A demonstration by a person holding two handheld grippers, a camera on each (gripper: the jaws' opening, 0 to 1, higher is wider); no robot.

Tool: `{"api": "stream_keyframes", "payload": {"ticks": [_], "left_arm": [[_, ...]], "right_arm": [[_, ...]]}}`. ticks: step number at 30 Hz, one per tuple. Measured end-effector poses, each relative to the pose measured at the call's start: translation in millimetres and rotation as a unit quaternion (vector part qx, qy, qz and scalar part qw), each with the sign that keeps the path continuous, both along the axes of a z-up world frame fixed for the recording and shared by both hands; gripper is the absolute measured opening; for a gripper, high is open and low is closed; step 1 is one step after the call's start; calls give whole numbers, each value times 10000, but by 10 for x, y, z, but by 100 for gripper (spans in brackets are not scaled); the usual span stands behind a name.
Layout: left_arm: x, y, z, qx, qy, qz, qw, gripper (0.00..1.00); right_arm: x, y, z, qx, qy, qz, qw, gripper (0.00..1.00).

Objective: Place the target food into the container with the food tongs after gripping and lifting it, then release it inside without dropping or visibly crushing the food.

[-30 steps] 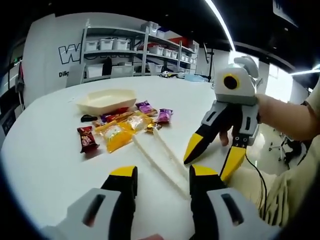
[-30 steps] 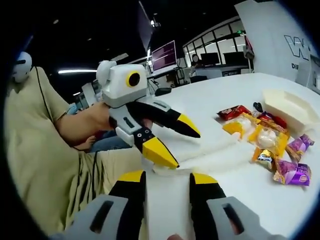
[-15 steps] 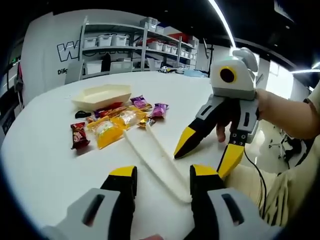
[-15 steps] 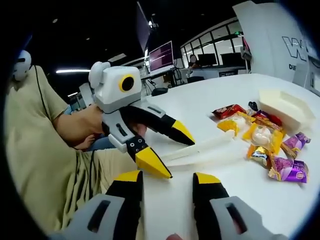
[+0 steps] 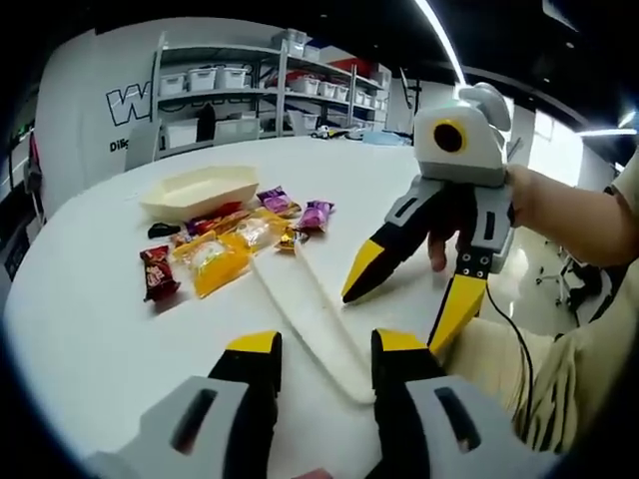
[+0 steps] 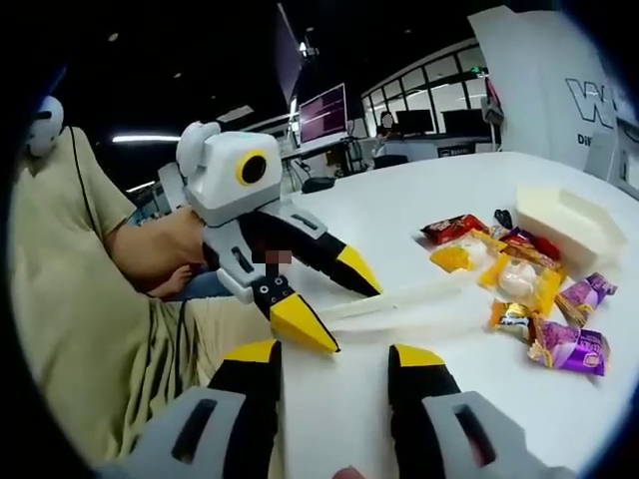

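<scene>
A white round table [image 5: 90, 329] holds a small pile of wrapped snacks, a cream boat-shaped container [image 5: 198, 192] and a pair of white food tongs [image 5: 310, 317]. In the left gripper view, the left gripper [image 5: 324, 344] rises from the bottom edge with its yellow-tipped jaws spread apart, the near, joined end of the tongs lying on the table between and just ahead of them. The tongs' two arms reach away toward the snack pile, which sits just in front of the container: a red packet [image 5: 156, 273], yellow packets [image 5: 215, 263], and purple packets [image 5: 316, 214] among them. The right gripper [image 5: 404, 291] enters from the right, held in a person's hand [image 5: 554, 205], its jaws also spread wide and angled down over the table beside the tongs, holding nothing. In the right gripper view, the right gripper [image 6: 333, 357] shows the same open stance at the bottom, and the left gripper [image 6: 321, 301] comes in from the left with jaws apart, one tip close to the tongs [image 6: 399, 299]. Beyond lie the snacks, with a purple packet [image 6: 571, 347] nearest, and the container [image 6: 569, 222] at the far right. A person's beige sleeve [image 6: 90, 299] covers the left side.
</scene>
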State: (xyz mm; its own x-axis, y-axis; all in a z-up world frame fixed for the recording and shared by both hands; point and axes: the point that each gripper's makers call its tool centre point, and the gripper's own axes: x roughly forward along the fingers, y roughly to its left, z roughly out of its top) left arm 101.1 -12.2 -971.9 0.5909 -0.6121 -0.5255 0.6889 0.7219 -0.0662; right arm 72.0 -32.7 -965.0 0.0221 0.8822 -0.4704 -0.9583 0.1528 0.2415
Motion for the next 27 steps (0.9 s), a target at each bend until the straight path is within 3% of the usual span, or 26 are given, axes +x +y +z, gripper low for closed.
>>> {"api": "stream_keyframes", "payload": {"ticks": [18,27], "left_arm": [[-19,89,-9,114,69,54,9999,20],[-8,213,-9,155,86,107,9998,17]], "right_arm": [[119,-68,-12,-30,-49,-211,9998,40],[228,-116,97,96,-317,-431,9985,37]]}}
